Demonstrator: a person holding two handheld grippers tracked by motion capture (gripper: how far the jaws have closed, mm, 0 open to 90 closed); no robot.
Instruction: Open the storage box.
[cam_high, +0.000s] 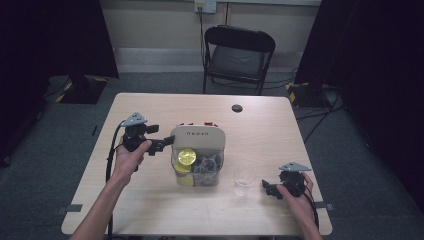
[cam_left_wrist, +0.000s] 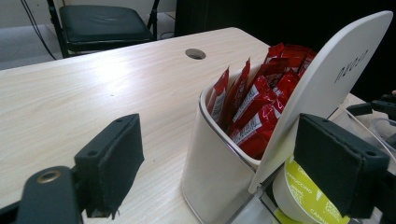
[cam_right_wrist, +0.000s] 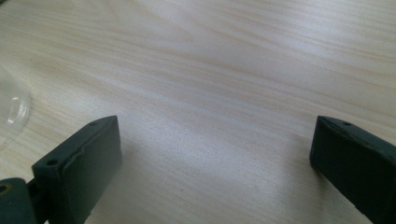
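White oval-lidded organiser box (cam_high: 198, 150) sits mid-table: red sachets (cam_left_wrist: 254, 105) in the back compartment, yellow-lidded capsules (cam_high: 186, 157) in the clear front one. Left gripper (cam_high: 159, 143), jaws apart, is just left of it, far nearer than the right. One clear plastic cup (cam_high: 244, 180) stands right of the box; beyond it the right gripper (cam_high: 270, 189), jaws apart, empty.

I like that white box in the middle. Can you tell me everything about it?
The white box is a smooth, rounded holder that looks like plastic, standing upright mid-table. Its back pocket is packed with red sachets. A tilted white panel with faint lettering divides it from a clear front bin holding yellow-green capsules and dark ones. The left gripper is open beside it.
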